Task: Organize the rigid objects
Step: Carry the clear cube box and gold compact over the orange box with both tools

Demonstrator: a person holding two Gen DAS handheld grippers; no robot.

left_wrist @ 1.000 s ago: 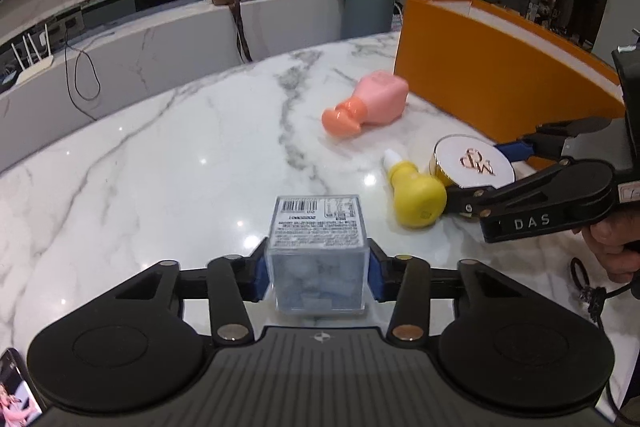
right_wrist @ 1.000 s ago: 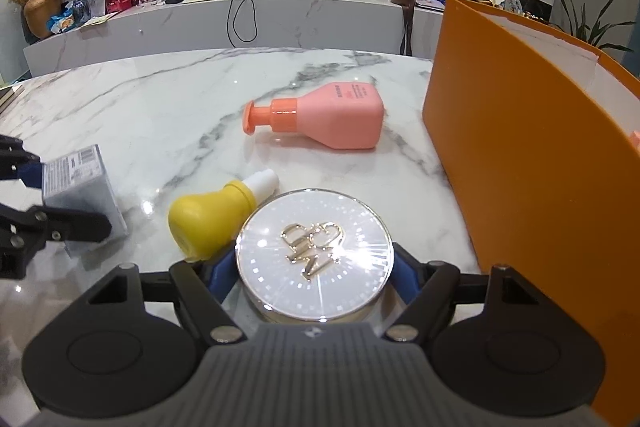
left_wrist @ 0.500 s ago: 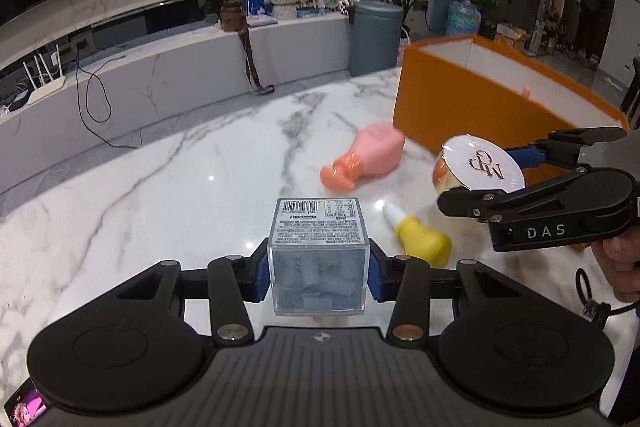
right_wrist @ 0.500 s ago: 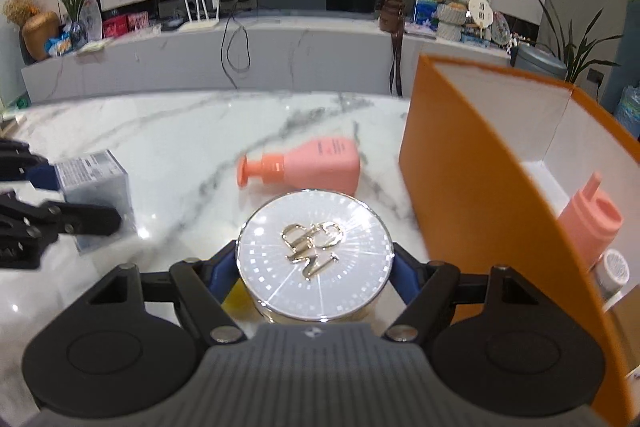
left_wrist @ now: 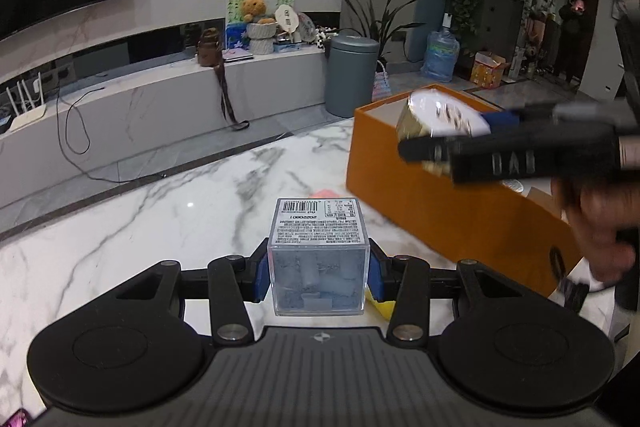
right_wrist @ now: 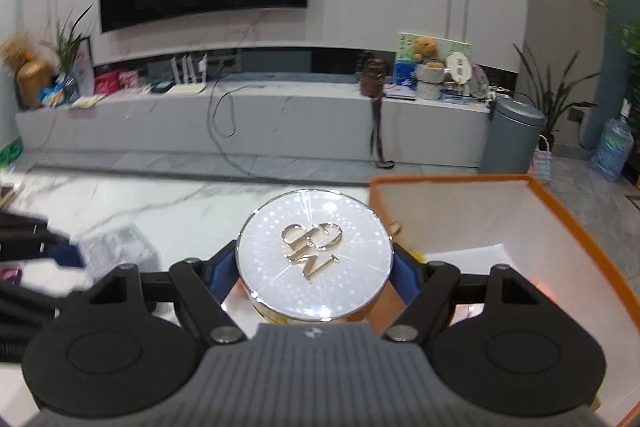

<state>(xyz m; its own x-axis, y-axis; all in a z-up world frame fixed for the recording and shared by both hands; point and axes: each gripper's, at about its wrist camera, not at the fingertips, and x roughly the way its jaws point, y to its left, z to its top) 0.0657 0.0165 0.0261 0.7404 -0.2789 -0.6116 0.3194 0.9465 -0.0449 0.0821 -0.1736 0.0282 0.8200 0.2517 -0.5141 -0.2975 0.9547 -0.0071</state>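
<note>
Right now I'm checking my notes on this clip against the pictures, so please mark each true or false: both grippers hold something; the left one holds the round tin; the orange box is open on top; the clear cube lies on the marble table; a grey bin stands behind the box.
1. Both grippers hold something. True: the left gripper and the right gripper each clamp an item.
2. The left one holds the round tin. False: it holds the clear cube; the right holds the round tin.
3. The orange box is open on top. True.
4. The cube lies on the marble table. False: it is held above it.
5. A grey bin stands behind the box. True.
</note>
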